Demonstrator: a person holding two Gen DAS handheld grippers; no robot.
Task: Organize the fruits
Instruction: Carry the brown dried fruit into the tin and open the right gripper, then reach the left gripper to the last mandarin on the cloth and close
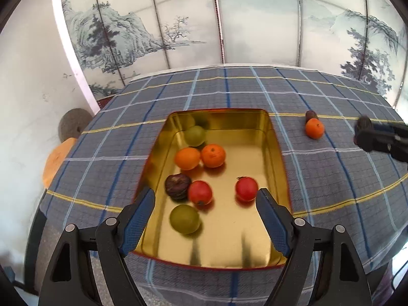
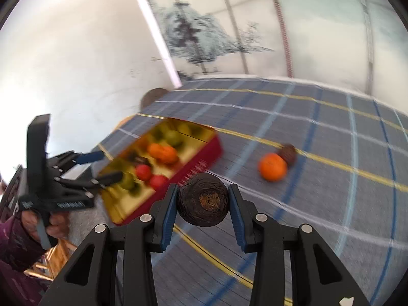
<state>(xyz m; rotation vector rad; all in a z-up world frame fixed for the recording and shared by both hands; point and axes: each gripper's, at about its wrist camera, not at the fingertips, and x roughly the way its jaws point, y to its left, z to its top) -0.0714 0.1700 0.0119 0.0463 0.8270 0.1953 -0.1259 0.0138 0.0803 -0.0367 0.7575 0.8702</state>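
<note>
A gold-lined tin tray [image 1: 276,150] with red outer walls [image 2: 204,160] sits on the checked tablecloth. It holds two green fruits, two oranges, two red fruits and one dark brown fruit [image 1: 177,183]. My left gripper [image 1: 205,196] is open and empty above the tray's near end. My right gripper [image 2: 203,199] is shut on a dark brown wrinkled fruit [image 2: 203,200], held above the cloth right of the tray; it shows at the right edge of the left wrist view [image 1: 367,135]. An orange [image 1: 315,128] and another dark fruit [image 1: 311,114] lie on the cloth right of the tray.
The round table has a checked blue-grey cloth [image 1: 331,178]. A painted folding screen [image 1: 229,25] stands behind it. A round stool [image 1: 72,126] and an orange seat [image 1: 54,160] sit beyond the table's left edge.
</note>
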